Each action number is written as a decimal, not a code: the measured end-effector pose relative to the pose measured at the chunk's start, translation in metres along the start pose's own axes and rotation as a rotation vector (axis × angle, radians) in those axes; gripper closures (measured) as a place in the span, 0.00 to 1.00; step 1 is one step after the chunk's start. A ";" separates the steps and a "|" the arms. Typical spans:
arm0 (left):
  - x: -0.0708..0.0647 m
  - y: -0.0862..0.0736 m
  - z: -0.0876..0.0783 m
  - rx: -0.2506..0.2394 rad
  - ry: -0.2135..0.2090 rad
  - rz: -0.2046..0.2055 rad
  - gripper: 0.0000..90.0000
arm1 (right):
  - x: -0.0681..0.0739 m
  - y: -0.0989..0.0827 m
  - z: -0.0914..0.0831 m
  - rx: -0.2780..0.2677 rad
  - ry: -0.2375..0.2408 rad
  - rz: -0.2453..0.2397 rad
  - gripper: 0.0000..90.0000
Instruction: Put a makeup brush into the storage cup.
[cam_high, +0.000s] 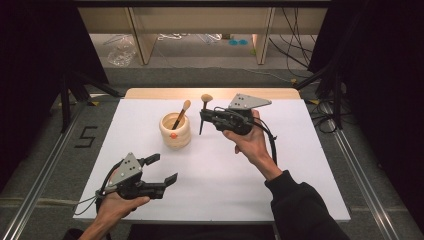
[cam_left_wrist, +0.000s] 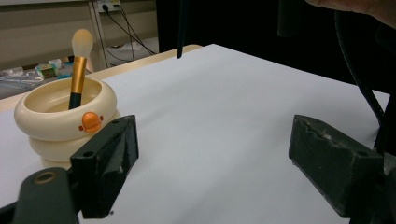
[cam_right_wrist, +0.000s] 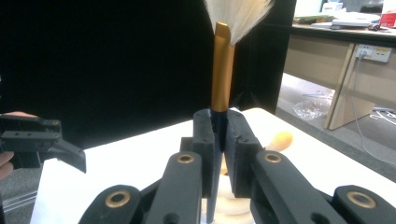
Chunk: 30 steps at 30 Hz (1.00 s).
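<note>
A cream, ring-stacked holder (cam_high: 175, 131) with an orange dot stands left of centre on the white table (cam_high: 225, 190). One makeup brush (cam_high: 182, 114) leans inside it, bristles up. My right gripper (cam_high: 205, 117) hovers just right of the holder, shut on a second makeup brush (cam_high: 204, 112). That brush is upright, handle tip down and above the table. In the right gripper view the pads clamp the dark handle below the gold ferrule (cam_right_wrist: 222, 79). My left gripper (cam_high: 164, 168) rests near the front left, open with nothing between its jaws. The holder (cam_left_wrist: 65, 121) lies ahead and left of it.
A wooden strip (cam_high: 210, 93) runs along the table's far edge. Beyond it are wooden shelf legs (cam_high: 137, 35), a plastic bag (cam_high: 121, 52) and cables (cam_high: 295, 45) on the floor. Black curtains close in both sides.
</note>
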<state>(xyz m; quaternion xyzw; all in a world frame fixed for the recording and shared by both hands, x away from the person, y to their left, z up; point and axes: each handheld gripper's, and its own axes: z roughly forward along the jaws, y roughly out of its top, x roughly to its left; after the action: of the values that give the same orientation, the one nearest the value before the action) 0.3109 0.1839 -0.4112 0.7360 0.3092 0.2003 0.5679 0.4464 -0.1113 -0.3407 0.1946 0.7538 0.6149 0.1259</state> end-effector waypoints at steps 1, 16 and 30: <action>0.001 0.000 0.001 -0.007 -0.003 0.021 0.18 | -0.001 0.000 0.002 0.000 -0.002 -0.001 0.94; 0.025 0.011 -0.003 -0.009 0.071 0.354 0.18 | -0.011 0.007 0.029 -0.001 -0.012 -0.020 0.94; 0.003 -0.002 -0.001 0.001 0.019 -0.021 0.18 | -0.021 0.011 0.057 -0.001 -0.020 -0.001 0.94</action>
<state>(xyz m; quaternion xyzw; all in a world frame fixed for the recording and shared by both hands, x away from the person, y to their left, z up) 0.3116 0.1870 -0.4127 0.7312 0.3223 0.2013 0.5665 0.4913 -0.0685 -0.3429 0.2002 0.7522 0.6133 0.1340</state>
